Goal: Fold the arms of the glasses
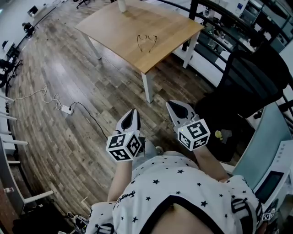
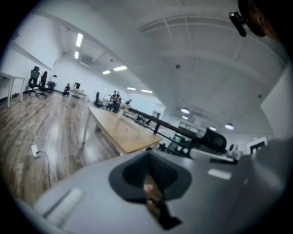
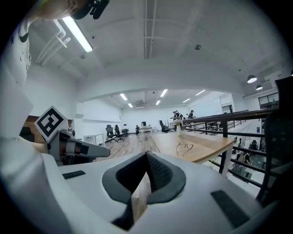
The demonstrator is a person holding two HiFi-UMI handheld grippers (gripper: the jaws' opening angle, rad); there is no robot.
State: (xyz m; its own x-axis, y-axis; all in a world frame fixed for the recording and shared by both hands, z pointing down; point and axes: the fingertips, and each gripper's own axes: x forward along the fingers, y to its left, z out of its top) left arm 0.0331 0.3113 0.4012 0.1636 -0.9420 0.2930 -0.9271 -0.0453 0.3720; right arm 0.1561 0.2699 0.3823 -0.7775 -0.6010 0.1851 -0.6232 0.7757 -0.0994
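A pair of thin-rimmed glasses [image 1: 146, 42] lies with its arms spread on the light wooden table [image 1: 114, 25], far ahead of me. In the right gripper view the glasses [image 3: 184, 147] show small on the tabletop. Both grippers hang close to my body over the wood floor, well short of the table. My left gripper [image 1: 133, 112] is shut with nothing in it, jaws meeting at the tip [image 2: 147, 153]. Beside it, my right gripper [image 1: 171, 104] also looks shut and empty [image 3: 146, 153]. The left gripper's body [image 3: 78, 148] shows at the left of the right gripper view.
A white cylinder [image 1: 122, 5] stands at the table's far end. A power strip with cable [image 1: 67, 109] lies on the floor to the left. A black office chair [image 1: 256, 77] and a dark railing [image 1: 192, 13] stand to the right.
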